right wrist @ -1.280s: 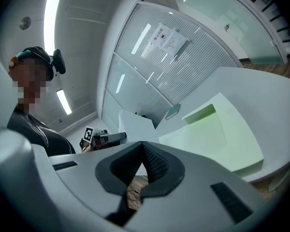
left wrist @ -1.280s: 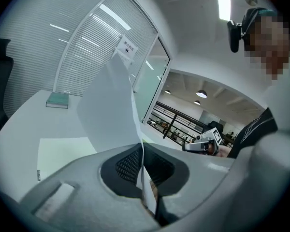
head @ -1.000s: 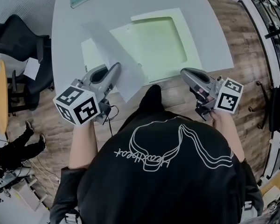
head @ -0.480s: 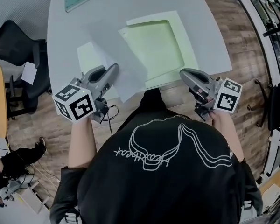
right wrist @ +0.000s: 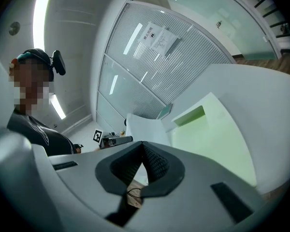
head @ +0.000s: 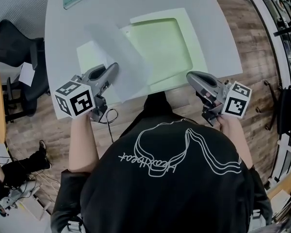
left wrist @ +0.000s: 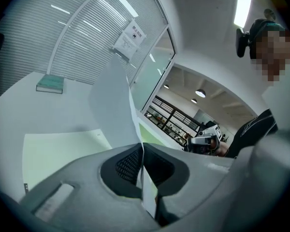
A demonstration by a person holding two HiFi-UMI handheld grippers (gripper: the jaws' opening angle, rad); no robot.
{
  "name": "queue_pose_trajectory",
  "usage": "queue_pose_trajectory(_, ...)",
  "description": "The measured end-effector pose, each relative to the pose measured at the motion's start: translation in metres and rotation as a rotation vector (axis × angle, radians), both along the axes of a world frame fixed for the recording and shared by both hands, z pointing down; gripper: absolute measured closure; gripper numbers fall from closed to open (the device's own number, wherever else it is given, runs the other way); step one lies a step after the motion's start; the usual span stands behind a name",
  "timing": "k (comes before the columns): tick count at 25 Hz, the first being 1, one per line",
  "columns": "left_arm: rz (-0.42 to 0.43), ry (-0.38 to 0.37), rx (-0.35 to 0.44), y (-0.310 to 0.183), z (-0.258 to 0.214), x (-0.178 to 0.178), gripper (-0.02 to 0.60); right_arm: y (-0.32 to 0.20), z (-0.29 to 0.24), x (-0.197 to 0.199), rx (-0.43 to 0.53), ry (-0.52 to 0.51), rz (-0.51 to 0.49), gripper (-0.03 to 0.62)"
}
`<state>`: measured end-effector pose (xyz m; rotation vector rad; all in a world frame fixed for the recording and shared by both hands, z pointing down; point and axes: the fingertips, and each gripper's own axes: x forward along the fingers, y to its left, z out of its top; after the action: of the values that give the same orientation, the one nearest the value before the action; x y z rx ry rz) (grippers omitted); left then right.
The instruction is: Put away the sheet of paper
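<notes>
Pinches near edge of the sheet of paper (head: 120, 52) in the left gripper (head: 114, 68), with the right gripper (head: 190, 75) closed, empty, well to its right.

Head view: from above the person, steeply down on the table (head: 218, 28), left gripper (head: 115, 66) and right gripper (head: 189, 75). Gripper views: low, close behind their own jaws, facing across the table, each catching the other gripper. All share the green tray (head: 198, 42).

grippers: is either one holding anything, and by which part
The left gripper is shut on the sheet of paper, pinching it by the edge nearest the person. The right gripper is shut with nothing between its jaws.
</notes>
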<state>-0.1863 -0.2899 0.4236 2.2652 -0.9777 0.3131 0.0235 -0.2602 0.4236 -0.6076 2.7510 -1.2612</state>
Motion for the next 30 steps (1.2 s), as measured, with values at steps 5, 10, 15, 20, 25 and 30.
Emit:
queue_pose_trajectory(5, -0.019, -0.005, -0.028, -0.002, 0.013, -0.005, 0.571, 0.001, 0.002, -0.001, -0.01, -0.001, 0.001, 0.585)
queue_pose_trajectory(10, -0.037, 0.032, -0.076, -0.003, 0.025, -0.006, 0.571, 0.001, 0.006, -0.003, -0.02, 0.008, -0.004, 0.585)
queue_pose_trajectory(15, -0.054, 0.038, -0.128, -0.005, 0.042, -0.006, 0.571, -0.001, 0.008, -0.005, -0.027, 0.009, -0.005, 0.585)
queue_pose_trajectory(20, -0.071, 0.057, -0.169, -0.003, 0.054, -0.005, 0.571, -0.002, 0.009, -0.002, -0.036, 0.0, 0.004, 0.585)
queue_pose_trajectory(25, -0.068, 0.069, -0.203, 0.002, 0.065, -0.003, 0.571, -0.003, 0.011, -0.001, -0.042, -0.005, 0.009, 0.585)
queue_pose_trajectory(30, -0.084, 0.074, -0.223, -0.005, 0.073, -0.002, 0.571, -0.009, 0.016, -0.002, -0.056, -0.009, 0.012, 0.585)
